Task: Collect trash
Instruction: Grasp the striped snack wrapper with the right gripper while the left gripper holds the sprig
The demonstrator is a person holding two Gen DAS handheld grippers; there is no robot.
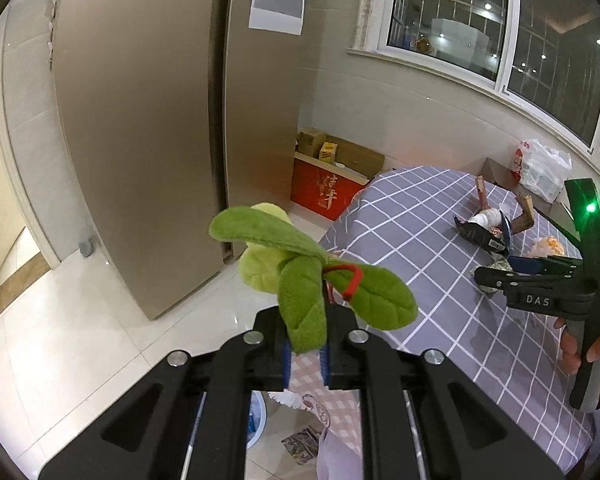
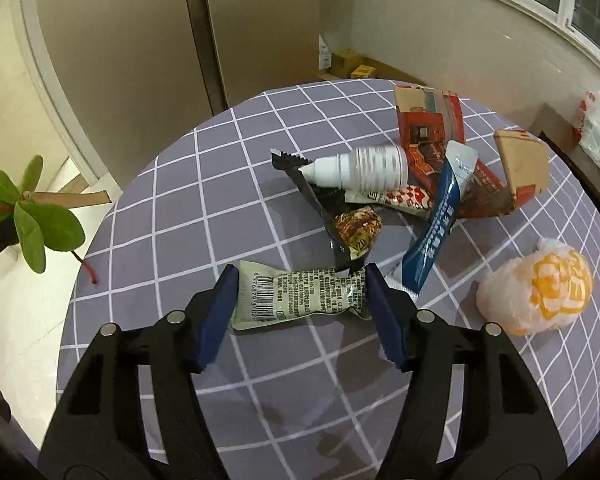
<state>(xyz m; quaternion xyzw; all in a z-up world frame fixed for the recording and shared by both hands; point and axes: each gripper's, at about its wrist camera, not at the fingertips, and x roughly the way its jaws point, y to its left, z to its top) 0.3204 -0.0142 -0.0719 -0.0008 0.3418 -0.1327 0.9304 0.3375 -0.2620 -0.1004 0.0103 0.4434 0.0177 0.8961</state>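
Your right gripper [image 2: 298, 312] is spread around the wrapper [image 2: 300, 294] on the tablecloth [image 2: 172, 184], just before the bottle [image 2: 360, 168]; squeeze squarely. Left gripper [image 1: 305, 350] pinches the plush leaf [image 1: 304, 304].

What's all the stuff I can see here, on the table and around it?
Table: one, grey cloth with white checks.
Barcode wrapper: one, pale grey, between the right gripper's open fingers.
White bottle: one, lying on the pile.
Dark snack wrapper: one, black and brown, under the bottle.
Blue sachet: one, leaning on the pile.
Red cartons: two flattened pieces, far side of the table.
Orange-and-white bag: one, crumpled, right edge.
Cardboard boxes: several, brown and red, on the floor by the wall.
Green plush leaves: one bunch, off the table's left edge.
Left gripper: black, closed on the leaves.
Right gripper: black with blue pads, open.
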